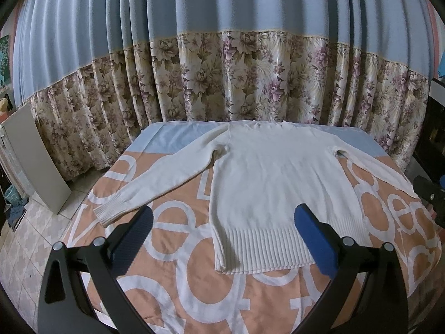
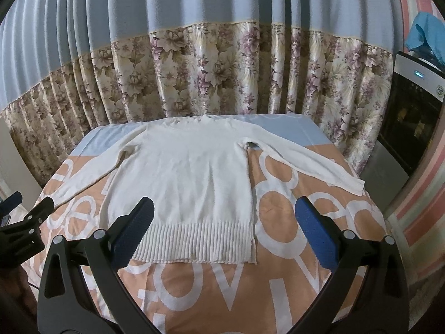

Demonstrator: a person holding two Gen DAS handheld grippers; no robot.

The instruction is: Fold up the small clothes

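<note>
On the bed (image 1: pixel 172 292), a white sweater (image 1: pixel 272 183) lies flat, sleeves spread out to both sides, ribbed hem nearest the tools. The left gripper (image 1: pixel 222 239) hovers over the hem's left corner, jaws wide and holding nothing. The right gripper (image 2: pixel 224 236) hovers over the hem's right corner, jaws likewise wide and holding nothing.
</note>
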